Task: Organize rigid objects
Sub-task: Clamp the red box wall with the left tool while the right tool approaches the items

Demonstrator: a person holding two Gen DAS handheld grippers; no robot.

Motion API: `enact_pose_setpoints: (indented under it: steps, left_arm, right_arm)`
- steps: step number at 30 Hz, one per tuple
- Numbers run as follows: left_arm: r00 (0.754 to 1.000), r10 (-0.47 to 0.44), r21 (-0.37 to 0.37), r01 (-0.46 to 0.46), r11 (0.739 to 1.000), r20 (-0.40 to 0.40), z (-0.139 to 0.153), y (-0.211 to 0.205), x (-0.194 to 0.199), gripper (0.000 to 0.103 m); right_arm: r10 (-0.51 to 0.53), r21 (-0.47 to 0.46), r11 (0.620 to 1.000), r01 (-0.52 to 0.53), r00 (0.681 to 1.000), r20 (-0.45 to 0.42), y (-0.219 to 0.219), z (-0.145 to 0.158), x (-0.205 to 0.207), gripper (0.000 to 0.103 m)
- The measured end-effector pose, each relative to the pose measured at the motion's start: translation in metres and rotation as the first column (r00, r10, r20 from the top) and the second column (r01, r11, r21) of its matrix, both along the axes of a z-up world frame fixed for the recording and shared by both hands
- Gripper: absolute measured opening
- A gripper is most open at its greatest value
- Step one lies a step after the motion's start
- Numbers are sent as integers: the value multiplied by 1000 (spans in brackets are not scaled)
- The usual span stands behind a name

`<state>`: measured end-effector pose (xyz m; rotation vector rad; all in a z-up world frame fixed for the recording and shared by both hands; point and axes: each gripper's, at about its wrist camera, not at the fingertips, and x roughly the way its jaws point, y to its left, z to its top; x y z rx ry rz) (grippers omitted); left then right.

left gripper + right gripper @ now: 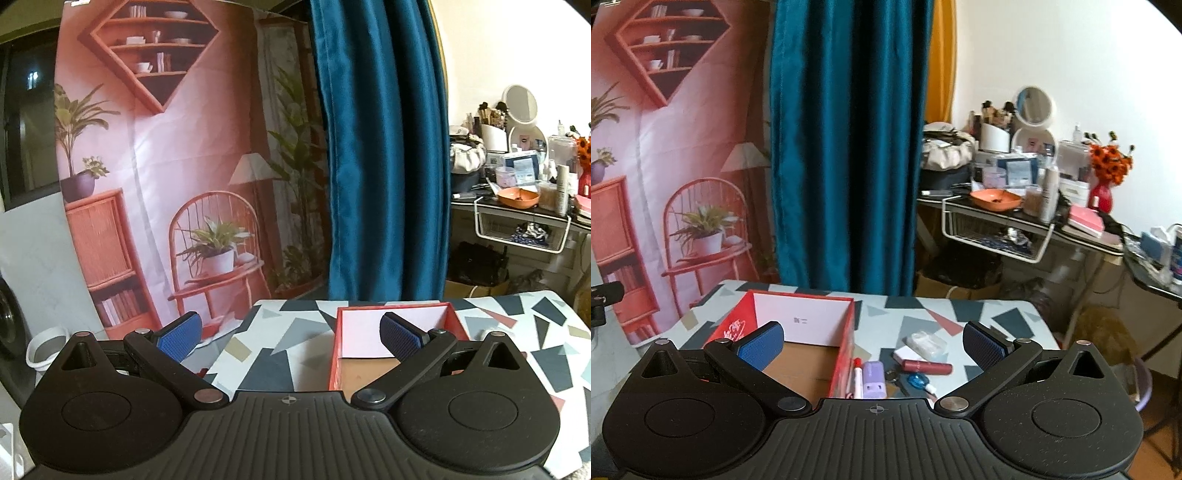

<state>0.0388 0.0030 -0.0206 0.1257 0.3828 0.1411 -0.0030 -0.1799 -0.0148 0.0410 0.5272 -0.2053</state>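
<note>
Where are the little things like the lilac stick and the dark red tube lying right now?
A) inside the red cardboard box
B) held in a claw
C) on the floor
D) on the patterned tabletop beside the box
D: the lilac stick and dark red tube lie on the patterned tabletop, just right of the red cardboard box, whose brown floor looks bare.

I see an open red cardboard box point(798, 343) with white inner walls and brown floor; just right of it lie a lilac plastic case point(874, 378), maroon tube point(927, 366), clear wrapped packet point(928, 341)
</note>
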Motion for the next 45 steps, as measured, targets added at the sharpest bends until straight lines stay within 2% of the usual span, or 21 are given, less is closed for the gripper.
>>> enact_pose_setpoints:
  steps: [3, 8, 12, 15, 18, 21, 23, 26, 28, 30, 34, 37, 38, 39, 42, 45]
  left_arm:
    - [1000, 13, 27, -13, 1000, -6, -11, 1, 16, 103]
    - [999, -2, 71, 5, 997, -40, -33, 5, 48, 103]
    - [997, 26, 93, -19, 995, -68, -51, 15, 66, 103]
    - [993, 25, 117, -11, 993, -119, -63, 18, 79, 103]
    - [980, -15, 87, 33, 996, -199, -70, 21, 88, 103]
    - [961, -56, 37, 69, 997, -270, -79, 25, 94, 101]
    - [949, -91, -8, 93, 996, -301, -87, 28, 96, 98]
    - [933, -139, -35, 135, 990, -333, -100, 32, 97, 97]
    - [923, -174, -55, 165, 985, -344, -106, 34, 96, 94]
    - [916, -199, -60, 190, 980, -348, -111, 36, 96, 86]
    - [920, -219, -65, 209, 976, -326, -119, 37, 91, 75]
    - [916, -230, -71, 219, 973, -330, -125, 38, 90, 57]
    - [913, -234, -76, 221, 972, -334, -127, 38, 91, 47]
    - [910, -243, -90, 226, 970, -336, -128, 40, 91, 42]
    - [906, -267, -154, 228, 962, -328, -130, 45, 93, 33]
    - [908, -273, -156, 235, 960, -318, -133, 43, 92, 27]
  right_arm:
    - [-11, -27, 1000, 11, 1000, -9, -4, -13, 18, 103]
    - [8, -8, 1000, -8, 999, -37, -13, -42, 50, 103]
    - [23, 31, 999, -21, 998, -61, -18, -70, 72, 103]
    - [27, 76, 997, -20, 996, -82, -25, -91, 87, 103]
    - [35, 117, 993, -20, 992, -122, -34, -111, 99, 103]
    - [32, 112, 994, -15, 988, -152, -38, -128, 107, 103]
    - [38, 105, 994, -21, 985, -167, -38, -137, 110, 103]
    - [48, 118, 993, -25, 980, -191, -40, -150, 110, 103]
    - [54, 140, 990, -24, 976, -212, -43, -157, 111, 103]
    - [46, 145, 989, -13, 974, -224, -44, -162, 111, 103]
    - [34, 148, 989, -2, 976, -216, -48, -164, 111, 103]
    - [30, 159, 987, 6, 975, -222, -52, -167, 111, 103]
    - [27, 159, 987, 10, 973, -227, -52, -168, 112, 103]
    - [27, 158, 987, 11, 972, -232, -52, -169, 112, 103]
    - [31, 157, 988, 7, 970, -242, -50, -172, 114, 103]
    - [35, 151, 989, 3, 969, -246, -47, -174, 114, 103]
